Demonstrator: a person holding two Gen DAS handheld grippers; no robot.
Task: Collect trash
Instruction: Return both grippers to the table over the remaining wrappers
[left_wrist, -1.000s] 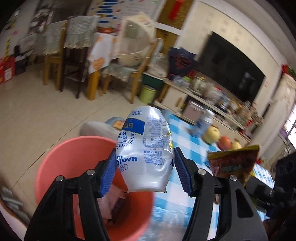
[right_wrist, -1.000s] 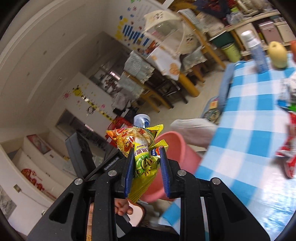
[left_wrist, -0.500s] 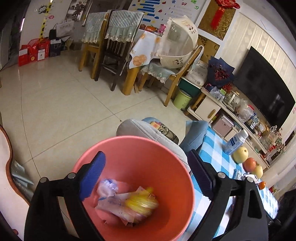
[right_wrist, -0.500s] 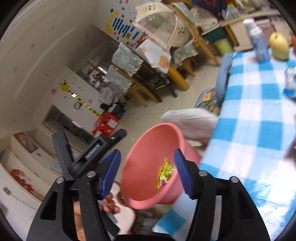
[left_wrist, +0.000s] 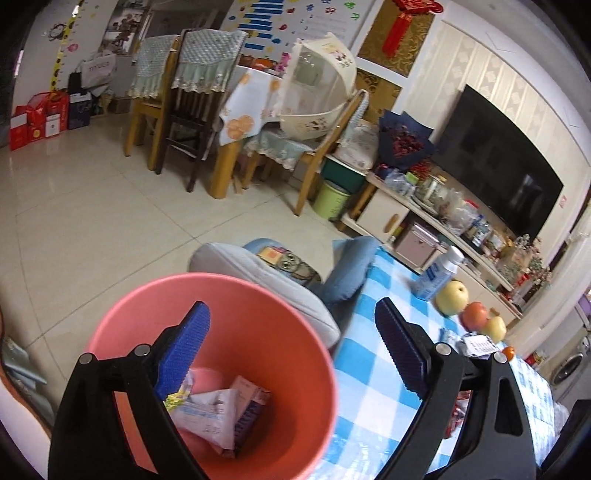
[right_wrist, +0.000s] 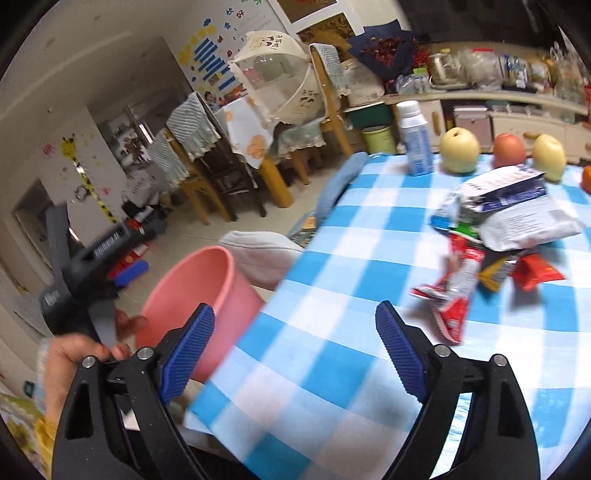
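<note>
A pink bucket (left_wrist: 280, 295) stands on the floor beside the blue-checked table (left_wrist: 369, 369); it also shows in the right wrist view (right_wrist: 207, 273). Wrappers (left_wrist: 218, 410) lie in its bottom. My left gripper (left_wrist: 291, 347) is open and empty, above the bucket's rim. My right gripper (right_wrist: 295, 350) is open and empty over the table's near edge. A pile of snack wrappers (right_wrist: 509, 229) lies on the table to the right, with a red wrapper (right_wrist: 458, 288) nearest. The left gripper (right_wrist: 125, 275) and the hand holding it show beside the bucket.
A white-and-blue bottle (right_wrist: 415, 140), a pear (right_wrist: 460, 149), an apple (right_wrist: 509, 146) and another pear (right_wrist: 550, 155) stand at the table's far edge. A grey cushion (left_wrist: 266, 284) lies behind the bucket. Chairs (left_wrist: 184, 110) and a dining table stand across the tiled floor.
Both grippers opened and dropped their loads into the bucket: the crushed bottle from the left, the snack wrapper from the right. The right gripper has since swung right over the table.
</note>
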